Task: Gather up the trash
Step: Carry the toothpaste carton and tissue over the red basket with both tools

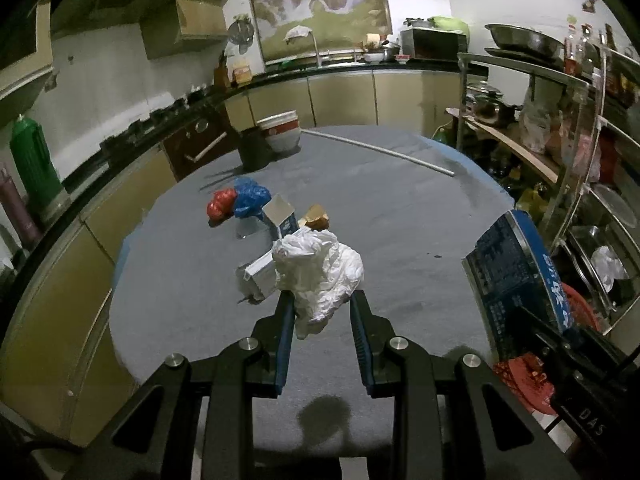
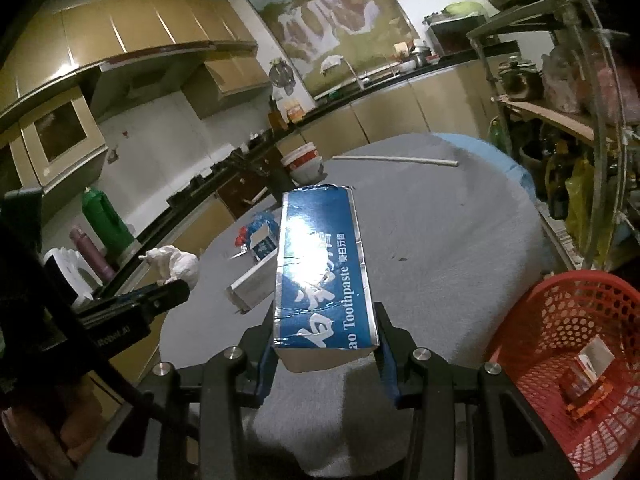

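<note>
My left gripper is shut on a crumpled white plastic bag and holds it above the grey table; the bag also shows in the right wrist view. My right gripper is shut on a blue toothpaste box, held above the table; the box also shows at the right of the left wrist view. On the table lie a red bag, a blue bag, a small silver-blue carton, a brown wrapper and a silver box.
A red mesh basket with a few pieces of trash stands at the table's right edge. A white rod, a stack of bowls and a dark container sit at the far side. Kitchen counters lie left, metal shelves right.
</note>
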`<state>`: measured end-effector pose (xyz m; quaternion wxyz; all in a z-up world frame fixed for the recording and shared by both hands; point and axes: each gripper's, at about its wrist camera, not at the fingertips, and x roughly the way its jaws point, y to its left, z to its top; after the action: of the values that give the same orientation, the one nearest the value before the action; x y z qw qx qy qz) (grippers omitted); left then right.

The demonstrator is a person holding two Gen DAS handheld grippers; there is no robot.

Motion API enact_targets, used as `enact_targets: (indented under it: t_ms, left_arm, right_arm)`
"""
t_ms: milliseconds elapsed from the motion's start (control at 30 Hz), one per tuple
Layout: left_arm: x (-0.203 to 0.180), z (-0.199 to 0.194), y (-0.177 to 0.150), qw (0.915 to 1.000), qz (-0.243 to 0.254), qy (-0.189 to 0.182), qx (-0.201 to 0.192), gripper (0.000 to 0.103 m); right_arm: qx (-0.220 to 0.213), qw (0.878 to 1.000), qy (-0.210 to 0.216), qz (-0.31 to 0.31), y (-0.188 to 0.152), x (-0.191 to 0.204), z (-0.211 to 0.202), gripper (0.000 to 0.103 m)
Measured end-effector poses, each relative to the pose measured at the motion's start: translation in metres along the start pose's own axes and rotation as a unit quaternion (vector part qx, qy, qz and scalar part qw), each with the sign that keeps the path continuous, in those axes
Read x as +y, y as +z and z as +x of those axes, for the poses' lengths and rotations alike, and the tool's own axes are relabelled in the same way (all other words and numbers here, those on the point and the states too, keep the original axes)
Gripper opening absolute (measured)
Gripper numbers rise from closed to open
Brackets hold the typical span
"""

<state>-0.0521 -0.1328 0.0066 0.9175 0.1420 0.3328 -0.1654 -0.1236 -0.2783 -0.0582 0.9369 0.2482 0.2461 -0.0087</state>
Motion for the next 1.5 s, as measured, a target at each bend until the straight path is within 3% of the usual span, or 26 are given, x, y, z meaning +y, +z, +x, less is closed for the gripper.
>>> enact_targets:
  t_ms: [800, 1500]
  left_arm:
    - [-0.079, -0.012, -0.009, 0.9975, 0.071, -0.008, -0.002, 0.030]
    - [-0.144, 0.006, -0.008, 0.9890, 0.146, -0.024, 0.005, 0.030]
  right_arm:
    - [-0.037, 0.998, -0.029, 0.040, -0.016, -0.054, -0.062, 0.045]
    - [-0.044, 0.990, -0.078, 0.107, -0.031, -0.125, -0.082, 0.045]
